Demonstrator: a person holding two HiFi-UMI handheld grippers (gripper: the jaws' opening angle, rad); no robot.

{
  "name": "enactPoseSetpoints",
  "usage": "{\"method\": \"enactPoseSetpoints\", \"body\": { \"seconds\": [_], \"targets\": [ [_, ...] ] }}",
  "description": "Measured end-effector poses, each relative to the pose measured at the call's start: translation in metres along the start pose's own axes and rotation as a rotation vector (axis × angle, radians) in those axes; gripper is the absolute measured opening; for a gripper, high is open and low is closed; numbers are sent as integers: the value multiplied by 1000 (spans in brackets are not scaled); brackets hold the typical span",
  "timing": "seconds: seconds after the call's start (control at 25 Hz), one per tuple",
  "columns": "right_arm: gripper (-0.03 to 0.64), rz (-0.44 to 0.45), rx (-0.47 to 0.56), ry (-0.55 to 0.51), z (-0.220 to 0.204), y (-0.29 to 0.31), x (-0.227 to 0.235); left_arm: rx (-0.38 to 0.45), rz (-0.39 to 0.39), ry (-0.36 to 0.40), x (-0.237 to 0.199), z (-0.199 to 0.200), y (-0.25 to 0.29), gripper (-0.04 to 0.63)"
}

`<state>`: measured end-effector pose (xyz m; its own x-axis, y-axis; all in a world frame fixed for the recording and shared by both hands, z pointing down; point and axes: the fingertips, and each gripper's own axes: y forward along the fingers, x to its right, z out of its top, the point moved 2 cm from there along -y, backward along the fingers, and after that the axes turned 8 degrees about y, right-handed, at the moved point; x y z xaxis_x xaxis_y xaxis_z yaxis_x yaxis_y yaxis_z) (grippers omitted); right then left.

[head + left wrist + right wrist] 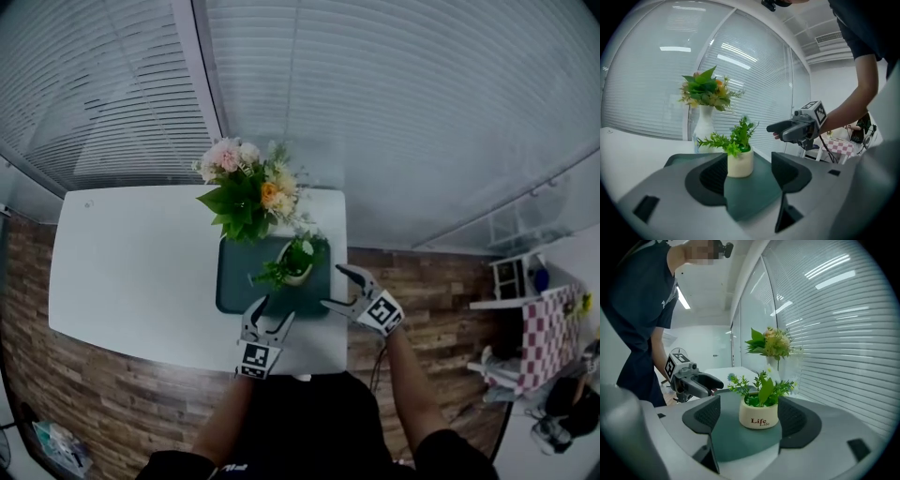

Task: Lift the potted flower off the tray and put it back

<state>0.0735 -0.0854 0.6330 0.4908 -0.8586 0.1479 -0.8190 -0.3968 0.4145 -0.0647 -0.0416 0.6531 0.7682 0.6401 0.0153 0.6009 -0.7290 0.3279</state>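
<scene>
A small cream pot point(296, 273) with a green plant stands on the dark green tray point(234, 281) on the white table. My left gripper point(272, 312) hovers open at the tray's near edge and points at the pot point(739, 162). At the tray's right edge my right gripper point(335, 287) is open too, aimed at the pot from the side. In the right gripper view the pot point(759, 416), marked "Life", stands ahead between the dark pads point(705, 414) without touching them. Each gripper view shows the other gripper: the right one point(783, 129) and the left one point(705, 380).
A white vase of pink, orange and green flowers point(246, 183) stands at the tray's far edge, close behind the pot. Window blinds point(394, 94) run behind the table. The table's near edge point(187, 352) lies just below my grippers. Furniture with a checked cloth point(548, 328) stands at the far right.
</scene>
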Motion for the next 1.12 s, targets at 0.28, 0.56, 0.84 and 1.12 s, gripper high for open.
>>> {"method": "enactPoseSetpoints", "body": {
  "seconds": [0.28, 0.56, 0.84, 1.12],
  "targets": [
    [354, 62, -77, -41, -18, 21, 28, -60, 3, 2, -4, -22, 27, 275],
    [356, 139, -128, -84, -28, 46, 43, -103, 18, 8, -8, -30, 42, 276],
    [356, 243, -205, -158, -35, 66, 56, -129, 41, 48, -21, -27, 54, 284],
    [357, 334, -252, -248, -46, 83, 60, -184, 18, 103, -22, -33, 64, 288]
  ]
}}
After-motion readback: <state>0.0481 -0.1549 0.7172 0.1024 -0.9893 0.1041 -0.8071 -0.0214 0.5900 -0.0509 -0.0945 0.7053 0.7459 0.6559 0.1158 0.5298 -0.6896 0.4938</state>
